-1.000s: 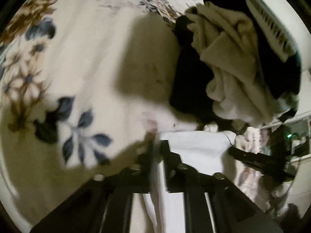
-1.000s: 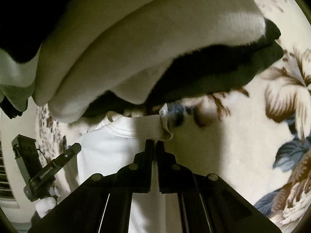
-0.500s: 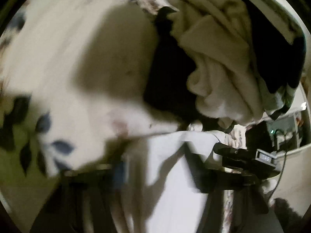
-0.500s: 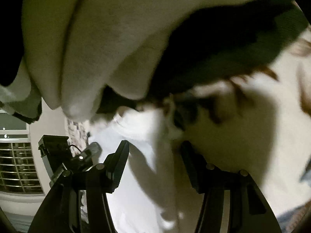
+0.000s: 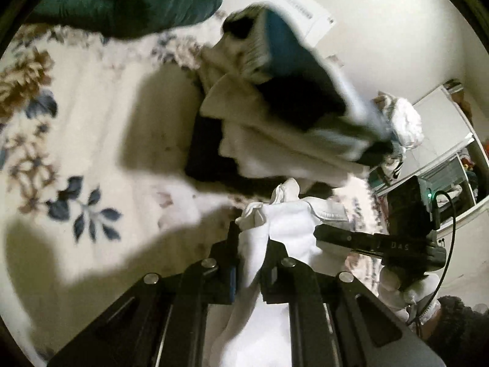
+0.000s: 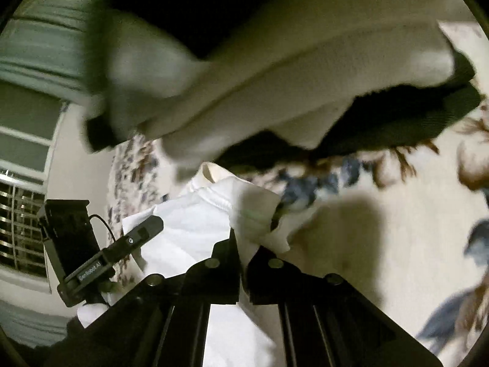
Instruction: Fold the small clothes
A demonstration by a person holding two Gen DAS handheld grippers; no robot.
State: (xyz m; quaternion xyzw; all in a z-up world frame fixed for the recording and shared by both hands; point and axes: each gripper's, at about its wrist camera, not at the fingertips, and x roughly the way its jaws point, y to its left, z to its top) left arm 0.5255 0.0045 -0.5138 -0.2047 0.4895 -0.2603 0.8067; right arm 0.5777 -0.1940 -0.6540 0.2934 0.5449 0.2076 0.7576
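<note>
A small white garment (image 5: 290, 229) hangs between my two grippers above a floral bedspread (image 5: 91, 122). My left gripper (image 5: 252, 238) is shut on one bunched edge of it. My right gripper (image 6: 244, 244) is shut on the other edge, where the white garment (image 6: 195, 223) folds over the fingers. The right gripper also shows in the left wrist view (image 5: 366, 241), and the left gripper shows in the right wrist view (image 6: 134, 238). The cloth hangs down past both sets of fingers.
A pile of folded clothes (image 5: 290, 122) in cream, black and blue lies on the bedspread just beyond the garment; it fills the top of the right wrist view (image 6: 275, 76). A dark green pillow (image 5: 137, 0) lies at the far edge. A window (image 6: 21, 214) is at left.
Both grippers opened half a second ago and have shut again on the white garment's edges. The garment is now lifted and bunched, and both views have pulled back from the pile.
</note>
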